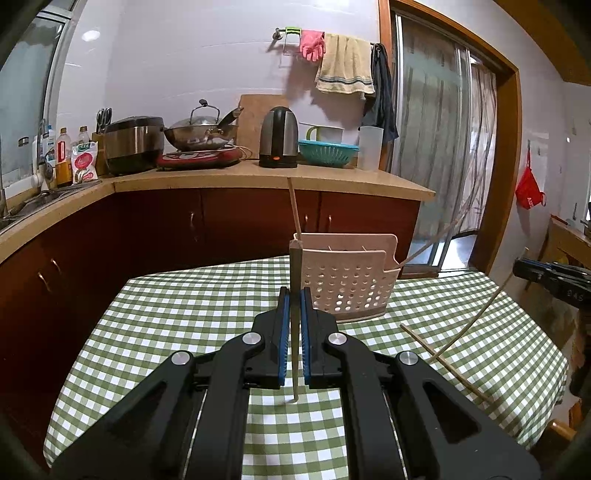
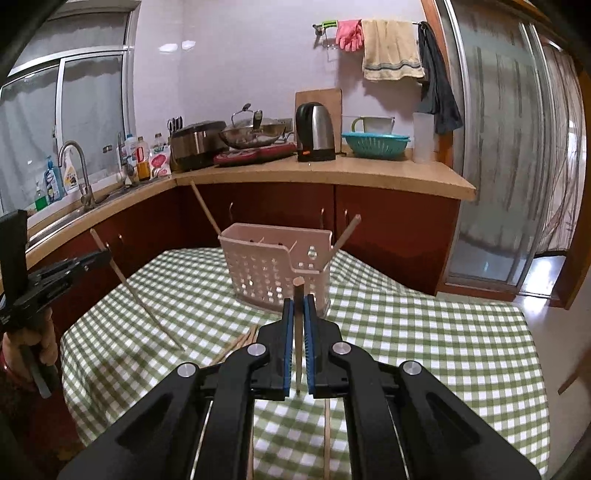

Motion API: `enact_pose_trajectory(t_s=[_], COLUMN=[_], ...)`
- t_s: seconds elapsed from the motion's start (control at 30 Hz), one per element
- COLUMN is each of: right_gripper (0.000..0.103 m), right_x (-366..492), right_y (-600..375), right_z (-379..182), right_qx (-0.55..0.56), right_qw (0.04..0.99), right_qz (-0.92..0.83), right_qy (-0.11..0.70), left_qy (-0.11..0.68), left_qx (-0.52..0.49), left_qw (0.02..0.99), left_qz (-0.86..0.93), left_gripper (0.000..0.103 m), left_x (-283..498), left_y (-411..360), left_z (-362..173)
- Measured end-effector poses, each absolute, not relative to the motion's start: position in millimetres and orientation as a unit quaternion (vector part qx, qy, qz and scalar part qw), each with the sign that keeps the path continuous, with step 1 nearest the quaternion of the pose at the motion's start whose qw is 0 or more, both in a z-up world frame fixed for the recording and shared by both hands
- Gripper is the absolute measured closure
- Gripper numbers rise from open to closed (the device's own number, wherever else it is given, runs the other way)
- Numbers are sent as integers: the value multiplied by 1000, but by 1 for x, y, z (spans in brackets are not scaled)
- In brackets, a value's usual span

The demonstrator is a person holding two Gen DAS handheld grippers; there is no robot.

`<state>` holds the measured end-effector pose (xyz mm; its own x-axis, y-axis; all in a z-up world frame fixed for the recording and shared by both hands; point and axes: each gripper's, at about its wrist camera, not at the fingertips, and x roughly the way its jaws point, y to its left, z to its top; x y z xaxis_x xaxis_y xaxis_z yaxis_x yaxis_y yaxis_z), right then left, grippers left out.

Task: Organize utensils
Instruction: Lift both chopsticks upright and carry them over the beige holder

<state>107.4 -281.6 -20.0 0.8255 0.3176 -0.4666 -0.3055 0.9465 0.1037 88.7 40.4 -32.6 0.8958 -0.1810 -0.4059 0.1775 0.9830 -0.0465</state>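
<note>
One chopstick (image 1: 295, 332) between left tool (image 1: 294, 295) pads

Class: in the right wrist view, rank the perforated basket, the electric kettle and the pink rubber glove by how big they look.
1. Perforated basket
2. Electric kettle
3. Pink rubber glove
The basket stands nearer the camera, so true sizes stay unsure.

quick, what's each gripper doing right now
left gripper: closed on a chopstick
right gripper: closed on another chopstick
</note>
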Motion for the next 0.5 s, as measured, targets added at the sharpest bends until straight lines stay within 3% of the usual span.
enact_pose_trajectory(t_s=[0.23,0.5], right_gripper=[97,97], right_x=[115,116], right_y=[-282,-288], right_z=[-15,32], right_qx=[33,36], right_qw=[959,972], right_qz=[164,163], right_qy=[230,164], left_qy=[192,156], left_qx=[-8,-17], left_qw=[976,978], left_qz=[-106,-141], left_gripper=[97,97], left_x=[96,107], left_y=[38,27], left_z=[-15,26])
